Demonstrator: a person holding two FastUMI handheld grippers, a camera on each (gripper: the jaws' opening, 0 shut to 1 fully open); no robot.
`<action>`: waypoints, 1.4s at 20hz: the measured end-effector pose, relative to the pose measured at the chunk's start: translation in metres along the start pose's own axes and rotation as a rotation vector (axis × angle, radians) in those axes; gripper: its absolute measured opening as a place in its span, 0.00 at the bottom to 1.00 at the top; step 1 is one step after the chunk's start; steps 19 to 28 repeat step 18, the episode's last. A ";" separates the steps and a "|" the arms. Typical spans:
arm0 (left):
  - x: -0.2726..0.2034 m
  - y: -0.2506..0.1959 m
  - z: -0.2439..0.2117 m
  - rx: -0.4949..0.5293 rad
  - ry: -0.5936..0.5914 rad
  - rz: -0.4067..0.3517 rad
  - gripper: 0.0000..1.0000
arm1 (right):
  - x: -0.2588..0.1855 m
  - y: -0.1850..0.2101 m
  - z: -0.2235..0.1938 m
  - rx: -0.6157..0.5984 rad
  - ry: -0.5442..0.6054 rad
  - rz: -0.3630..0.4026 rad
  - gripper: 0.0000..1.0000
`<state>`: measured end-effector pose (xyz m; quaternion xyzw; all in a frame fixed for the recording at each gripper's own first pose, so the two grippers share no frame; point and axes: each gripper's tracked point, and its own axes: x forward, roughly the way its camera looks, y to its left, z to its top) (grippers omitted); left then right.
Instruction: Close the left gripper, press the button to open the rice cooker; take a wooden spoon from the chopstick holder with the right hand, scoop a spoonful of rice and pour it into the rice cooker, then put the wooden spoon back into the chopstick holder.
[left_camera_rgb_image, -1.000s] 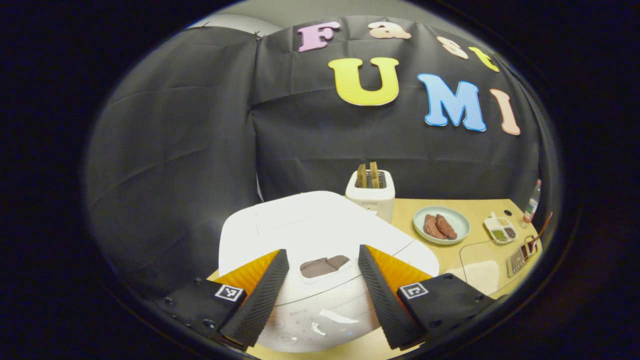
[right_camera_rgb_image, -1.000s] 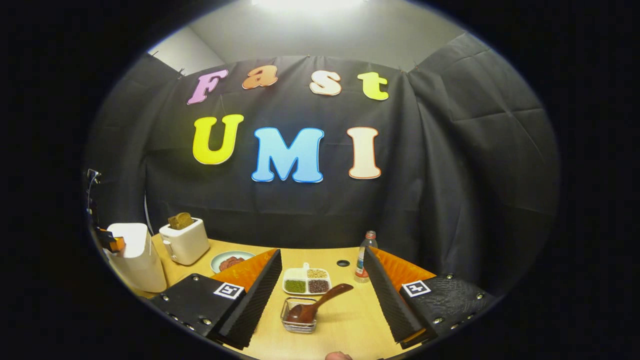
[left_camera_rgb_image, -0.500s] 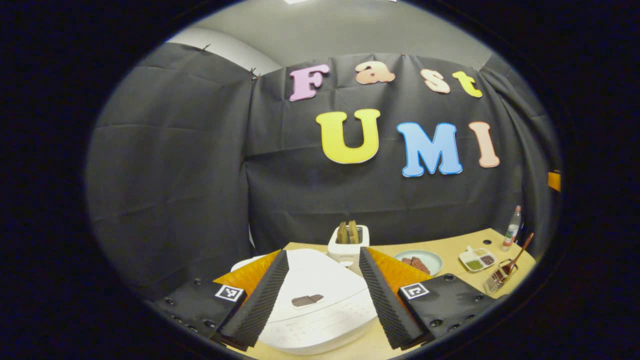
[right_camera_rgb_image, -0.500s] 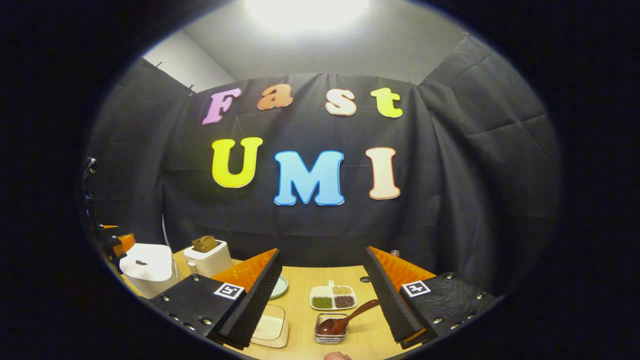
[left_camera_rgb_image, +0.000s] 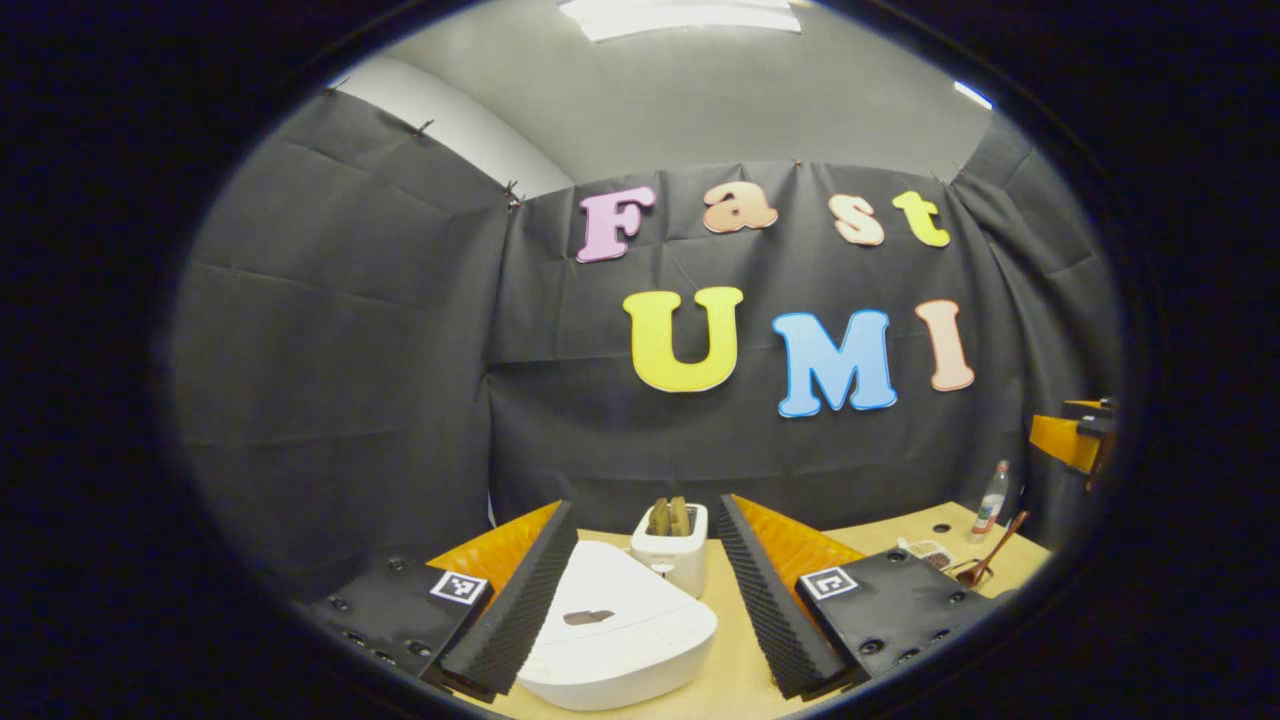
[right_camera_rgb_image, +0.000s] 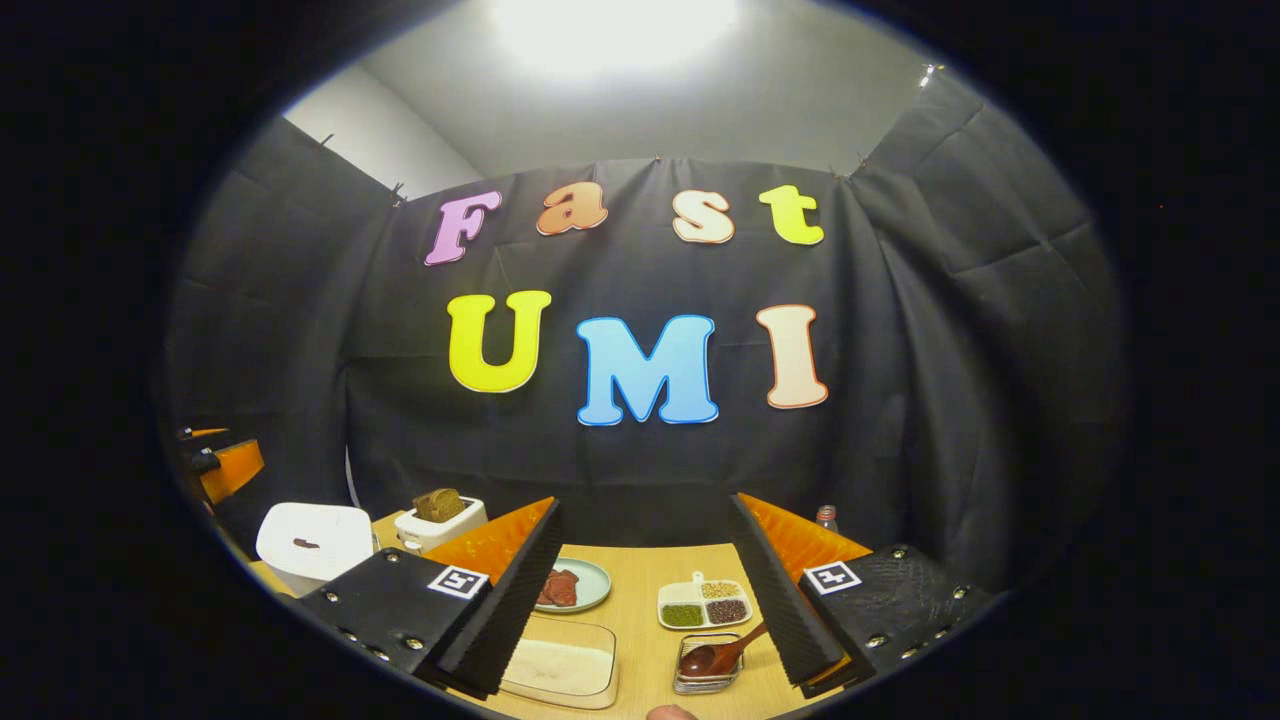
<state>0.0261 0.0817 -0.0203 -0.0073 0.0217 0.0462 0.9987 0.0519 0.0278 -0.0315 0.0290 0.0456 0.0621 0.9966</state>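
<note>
Both grippers spread; right gripper (right_camera_rgb_image: 645, 590) finger hides part of the wooden spoon (right_camera_rgb_image: 715, 655); left gripper (left_camera_rgb_image: 645, 590) above rice cooker (left_camera_rgb_image: 615, 640).

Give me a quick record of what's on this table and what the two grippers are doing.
rice cooker: white, lid shut
wooden spoon: bowl down in the chopstick holder
rice container: clear, near the front edge
toaster: bread in its slots
plate: holds brown food
left gripper: open, holds nothing
right gripper: open, holds nothing

Black cloth walls (right_camera_rgb_image: 950, 330) on 3 sides, grey ceiling (left_camera_rgb_image: 700, 90) w/ bright light panel (left_camera_rgb_image: 680, 15) overhead; light wood worktop (right_camera_rgb_image: 640, 565) below.
</note>
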 end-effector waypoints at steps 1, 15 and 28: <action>-0.004 -0.001 -0.001 -0.001 0.002 -0.003 0.95 | 0.001 0.001 0.001 0.002 -0.004 0.003 0.99; -0.002 -0.005 0.014 0.001 -0.029 -0.052 0.95 | 0.008 0.020 0.012 -0.037 -0.029 0.019 0.99; -0.001 -0.005 0.016 0.006 -0.040 -0.064 0.98 | 0.008 0.025 0.014 -0.045 -0.035 0.015 0.99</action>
